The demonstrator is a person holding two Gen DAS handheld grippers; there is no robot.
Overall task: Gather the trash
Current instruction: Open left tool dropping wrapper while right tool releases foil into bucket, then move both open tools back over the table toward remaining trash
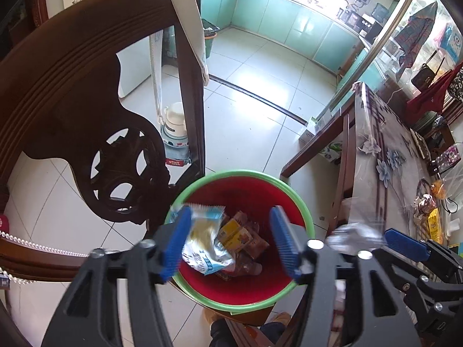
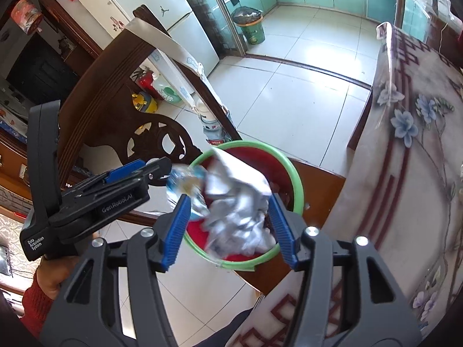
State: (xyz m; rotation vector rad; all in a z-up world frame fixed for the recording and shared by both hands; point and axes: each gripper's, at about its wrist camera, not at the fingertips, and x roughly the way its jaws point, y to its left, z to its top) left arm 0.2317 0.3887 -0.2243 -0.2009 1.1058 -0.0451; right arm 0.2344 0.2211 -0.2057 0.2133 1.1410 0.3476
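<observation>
Left gripper [image 1: 230, 238] is over the red bin [image 1: 246, 284] with the green rim, bottom centre of the left wrist frame. Jaws spread; a blue-and-white snack wrapper [image 1: 202, 240] sits blurred against the left pad, can't tell if it's touching. More wrappers [image 1: 241, 237] lie on the bin floor.

Right gripper [image 2: 230, 228] is also spread, above the same bin [image 2: 298, 188] at mid-frame in the right wrist view. A crumpled silver wrapper [image 2: 237, 202] hangs blurred between the pads, gripped by neither.

Bin sits on a wooden seat [image 2: 321, 185] between the carved chair back [image 1: 86, 86] at left and the floral-cloth table [image 2: 411, 144] at right.
</observation>
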